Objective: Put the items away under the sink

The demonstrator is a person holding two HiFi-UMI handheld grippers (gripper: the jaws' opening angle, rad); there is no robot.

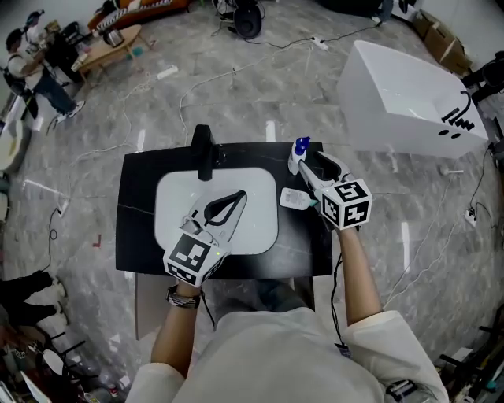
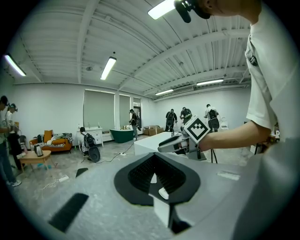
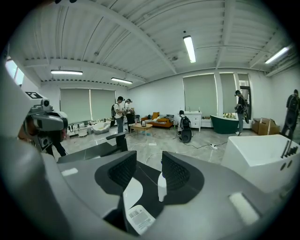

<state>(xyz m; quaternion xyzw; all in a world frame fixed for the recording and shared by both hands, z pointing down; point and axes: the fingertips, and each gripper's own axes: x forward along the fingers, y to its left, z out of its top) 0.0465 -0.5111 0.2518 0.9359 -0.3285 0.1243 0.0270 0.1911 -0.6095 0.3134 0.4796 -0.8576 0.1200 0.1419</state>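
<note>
Your left gripper (image 1: pixel 241 196) hangs clenched, empty, over the sink (image 1: pixel 260 228) while the right gripper (image 1: pixel 305 161) stands spread to take the bottle (image 1: pixel 301 146) beside the packet (image 1: pixel 293 199) near the counter's (image 1: pixel 142 205) right edge.

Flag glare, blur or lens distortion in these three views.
Head view: strong fisheye bend, light streaks glaring on the glossy floor. Left gripper view: black vignette corners, ceiling lamp blown out, left tool body soft. Right gripper view: same vignette, strip lamp bright, background sharp.
</note>
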